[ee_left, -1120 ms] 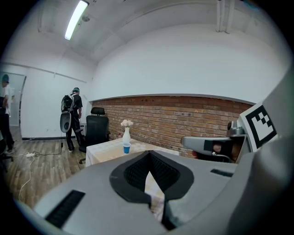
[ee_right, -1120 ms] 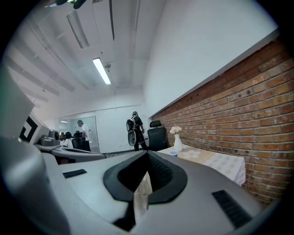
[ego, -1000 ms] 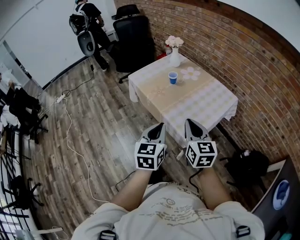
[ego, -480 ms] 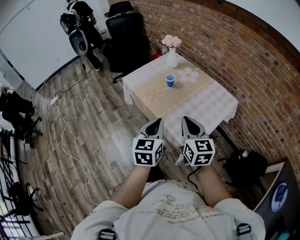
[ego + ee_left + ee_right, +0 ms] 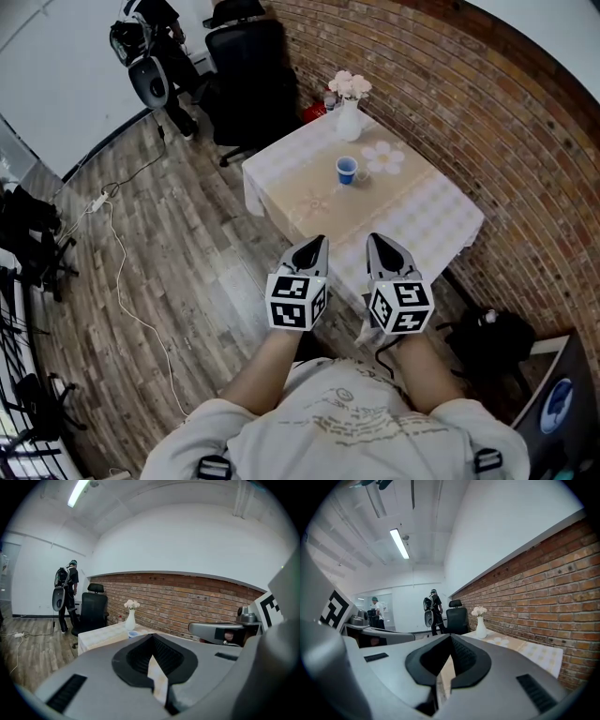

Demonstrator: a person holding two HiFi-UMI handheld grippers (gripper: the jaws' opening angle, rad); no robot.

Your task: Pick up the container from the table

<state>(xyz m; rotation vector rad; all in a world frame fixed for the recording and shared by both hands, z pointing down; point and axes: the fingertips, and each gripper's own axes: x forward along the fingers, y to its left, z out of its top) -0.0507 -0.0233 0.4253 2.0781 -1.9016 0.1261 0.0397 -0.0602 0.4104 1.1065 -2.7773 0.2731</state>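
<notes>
The left gripper (image 5: 314, 247) and the right gripper (image 5: 381, 246) are held side by side at lower centre of the head view. The jaws of each are closed, with nothing between them. The blue cup (image 5: 347, 170) stands at upper centre on the cloth-covered table (image 5: 427, 208), well apart from both grippers. The approach is judged to be in hand. Next, one gripper must be opened and set around the cup.

Near half of the checked-cloth square table (image 5: 422, 220) lies bare; a white flower vase (image 5: 349, 122) stands just behind the small blue cup (image 5: 347, 171).
</notes>
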